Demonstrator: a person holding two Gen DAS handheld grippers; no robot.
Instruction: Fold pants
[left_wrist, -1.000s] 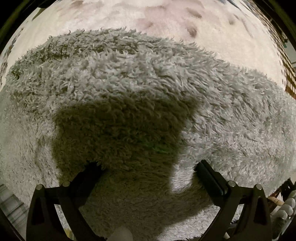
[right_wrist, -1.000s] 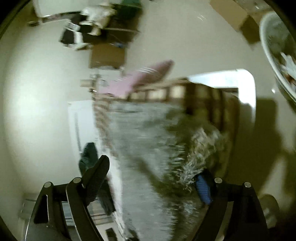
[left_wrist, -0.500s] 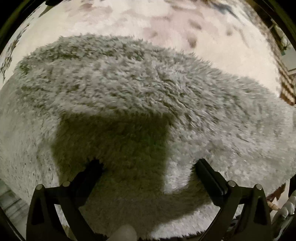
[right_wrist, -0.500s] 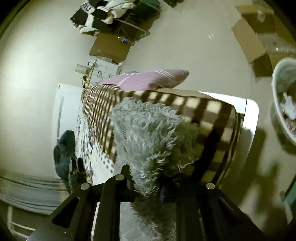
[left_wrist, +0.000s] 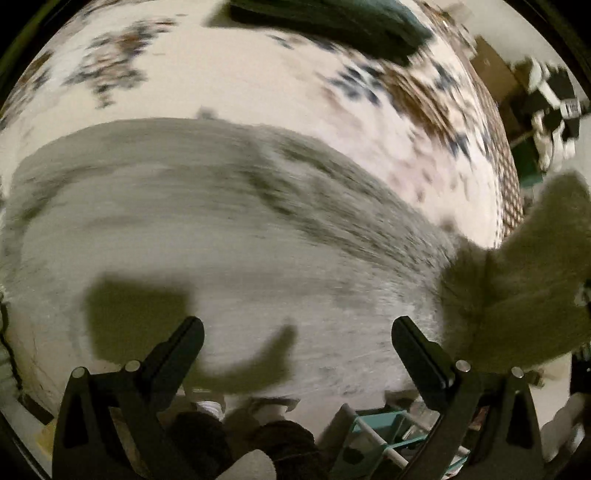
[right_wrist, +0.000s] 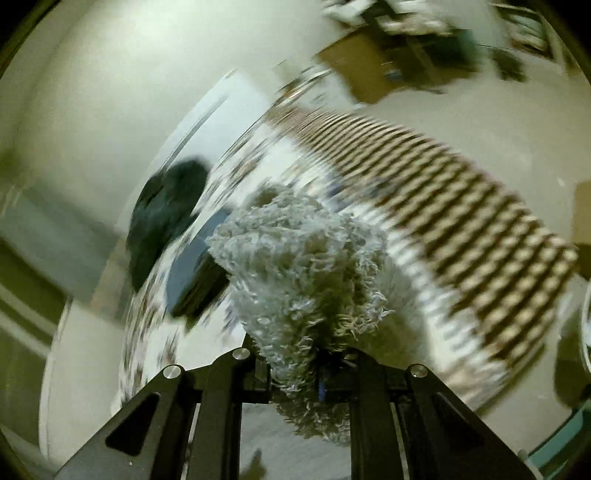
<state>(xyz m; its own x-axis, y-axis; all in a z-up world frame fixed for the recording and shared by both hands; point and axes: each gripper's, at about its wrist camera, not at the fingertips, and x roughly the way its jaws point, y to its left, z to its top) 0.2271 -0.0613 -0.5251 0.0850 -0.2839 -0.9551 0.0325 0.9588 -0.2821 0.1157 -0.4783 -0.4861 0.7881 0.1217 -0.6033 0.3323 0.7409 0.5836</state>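
Right gripper (right_wrist: 295, 369) newly clamped on pants (right_wrist: 295, 266) — lifted.

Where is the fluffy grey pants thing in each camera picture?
Left wrist view: the fluffy pants fill the middle, spread flat on the bed under the open left claw; one corner lifts up at the right edge.
Right wrist view: a bunched tuft of the pants sits in the center, pinched in the shut right claw.
Shared landmark: the brown checked blanket on the bed, to the right in both views.
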